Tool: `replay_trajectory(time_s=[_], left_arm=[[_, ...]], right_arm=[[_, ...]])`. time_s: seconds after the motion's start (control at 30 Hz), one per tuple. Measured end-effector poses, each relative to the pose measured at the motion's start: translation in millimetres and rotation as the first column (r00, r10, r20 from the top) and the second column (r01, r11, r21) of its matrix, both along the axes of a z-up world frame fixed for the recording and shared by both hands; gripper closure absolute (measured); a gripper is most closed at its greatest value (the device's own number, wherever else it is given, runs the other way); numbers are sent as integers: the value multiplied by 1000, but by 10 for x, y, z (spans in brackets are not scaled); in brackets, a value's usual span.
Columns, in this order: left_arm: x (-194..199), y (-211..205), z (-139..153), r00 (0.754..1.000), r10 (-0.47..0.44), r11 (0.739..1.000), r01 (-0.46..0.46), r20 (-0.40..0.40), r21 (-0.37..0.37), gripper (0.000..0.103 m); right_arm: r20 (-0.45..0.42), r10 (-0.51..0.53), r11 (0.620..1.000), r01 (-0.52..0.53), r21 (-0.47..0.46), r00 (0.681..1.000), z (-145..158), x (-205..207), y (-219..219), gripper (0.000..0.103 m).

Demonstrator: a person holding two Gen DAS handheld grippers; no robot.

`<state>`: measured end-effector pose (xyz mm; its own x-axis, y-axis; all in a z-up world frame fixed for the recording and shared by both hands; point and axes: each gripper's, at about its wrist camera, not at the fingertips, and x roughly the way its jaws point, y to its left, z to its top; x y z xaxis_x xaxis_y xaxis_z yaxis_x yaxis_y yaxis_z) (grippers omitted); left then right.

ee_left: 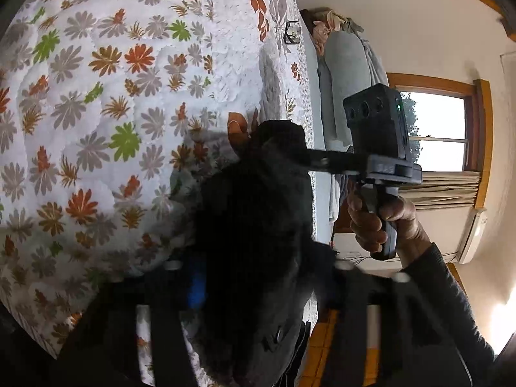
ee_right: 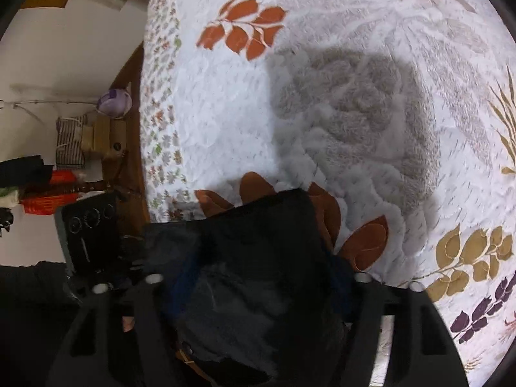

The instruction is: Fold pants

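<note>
Bunching between both grippers, black pants (ee_left: 254, 225), floral bedspread (ee_left: 96, 96) beneath

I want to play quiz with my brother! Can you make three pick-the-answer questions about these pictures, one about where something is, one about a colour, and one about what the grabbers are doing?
1. Where are the glasses?
A. On the bedspread near its far edge
B. On the window sill
C. On top of the pants

2. What colour are the pants?
A. Red
B. Black
C. White

3. What are the two grippers doing?
A. Both hang free of the cloth
B. Only one touches the cloth
C. Each has pants cloth between its fingers

Answers:
1 A: the glasses lie on the floral bedspread by its edge.
2 B: the pants look black against the white quilt.
3 C: dark cloth fills the left gripper and the right gripper; how tightly they pinch is hidden.
</note>
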<state>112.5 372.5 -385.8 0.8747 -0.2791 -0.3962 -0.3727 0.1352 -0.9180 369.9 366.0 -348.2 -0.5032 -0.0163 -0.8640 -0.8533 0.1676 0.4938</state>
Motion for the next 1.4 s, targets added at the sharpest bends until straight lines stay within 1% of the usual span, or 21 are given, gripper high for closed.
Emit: replay_trajectory(time_s=[0.03, 0.07, 0.17, 0.27, 0.33, 0.37, 0.47, 0.67, 0.8, 0.93, 1.0, 1.23, 1.33, 1.4], left_arm=[[14, -6, 28, 1000, -7, 1000, 7, 11, 14, 69], [24, -6, 56, 1000, -15, 1000, 15, 20, 26, 73], [66, -27, 145, 998, -37, 997, 34, 46, 63, 76], [81, -42, 207, 997, -54, 995, 49, 56, 86, 77], [112, -61, 320, 996, -77, 990, 70, 51, 119, 77], [108, -96, 432, 994, -92, 984, 83, 51, 155, 77], [81, -209, 727, 990, -120, 973, 104, 68, 204, 78], [175, -411, 1227, 983, -161, 960, 134, 91, 245, 78], [288, -623, 1610, 972, -209, 935, 166, 109, 314, 79], [283, -808, 1860, 961, -250, 912, 192, 118, 363, 79], [199, -943, 1970, 955, -271, 899, 206, 120, 387, 79], [136, -1350, 2280, 936, -333, 856, 250, 114, 452, 79], [149, -1493, 2380, 931, -351, 837, 264, 101, 479, 80], [159, -1616, 2464, 927, -364, 820, 276, 85, 501, 80]], right_arm=[[4, -12, 1000, 12, 5, 1000, 34, 23, -22, 61], [7, -20, 1000, 19, 10, 1000, 61, 38, -50, 67], [39, -37, 999, 36, 38, 999, 267, 15, -142, 72], [76, -64, 996, 59, 62, 995, 517, -34, -246, 73], [98, -83, 994, 76, 78, 992, 687, -47, -337, 74], [108, -92, 993, 82, 89, 990, 798, -69, -397, 74], [129, -109, 988, 93, 125, 986, 1107, -126, -576, 74], [191, -193, 969, 157, 188, 962, 1667, -160, -996, 74], [226, -262, 949, 208, 236, 938, 2027, -160, -1354, 74], [262, -314, 931, 242, 274, 913, 2307, -219, -1684, 74], [273, -335, 922, 255, 291, 902, 2430, -251, -1846, 74], [300, -388, 899, 286, 332, 872, 2739, -356, -2376, 74], [302, -411, 887, 301, 350, 860, 2829, -385, -2585, 74], [302, -421, 881, 308, 359, 855, 2868, -395, -2691, 74]])
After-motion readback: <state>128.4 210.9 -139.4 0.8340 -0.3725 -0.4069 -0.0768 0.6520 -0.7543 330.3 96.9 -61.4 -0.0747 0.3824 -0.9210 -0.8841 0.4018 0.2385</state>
